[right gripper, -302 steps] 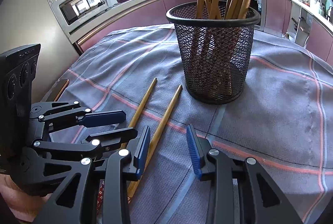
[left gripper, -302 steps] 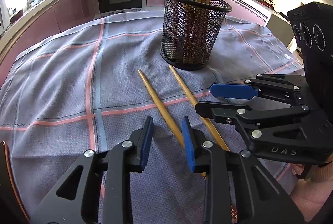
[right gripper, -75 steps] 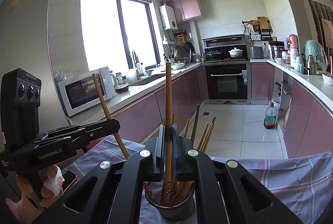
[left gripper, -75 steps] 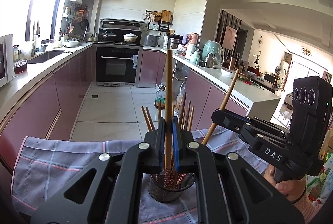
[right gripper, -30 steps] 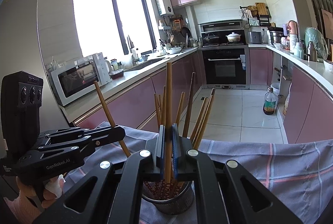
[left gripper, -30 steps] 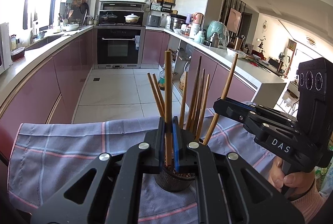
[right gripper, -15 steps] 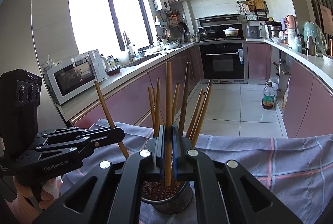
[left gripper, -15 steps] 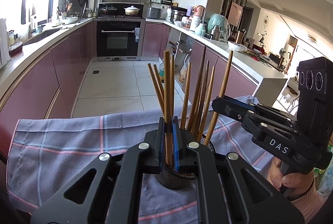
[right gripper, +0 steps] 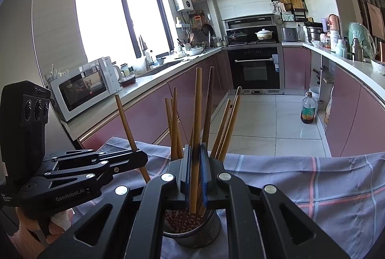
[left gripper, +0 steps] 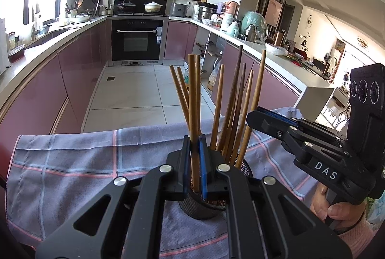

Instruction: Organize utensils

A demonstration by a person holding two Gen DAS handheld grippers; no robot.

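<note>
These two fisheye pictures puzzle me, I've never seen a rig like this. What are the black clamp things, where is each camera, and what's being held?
No robot here: a person holds a hand-operated two-finger gripper in each hand, with a camera on each looking forward along its fingers. One picture comes from the left gripper, the other from the right gripper; each also shows the other gripper off to the side. Both are shut on a single wooden chopstick, the left chopstick and the right chopstick, held nearly upright over a black mesh holder already full of chopsticks. The holder stands on a grey-blue checked cloth covering the table. Behind is a kitchen.
</note>
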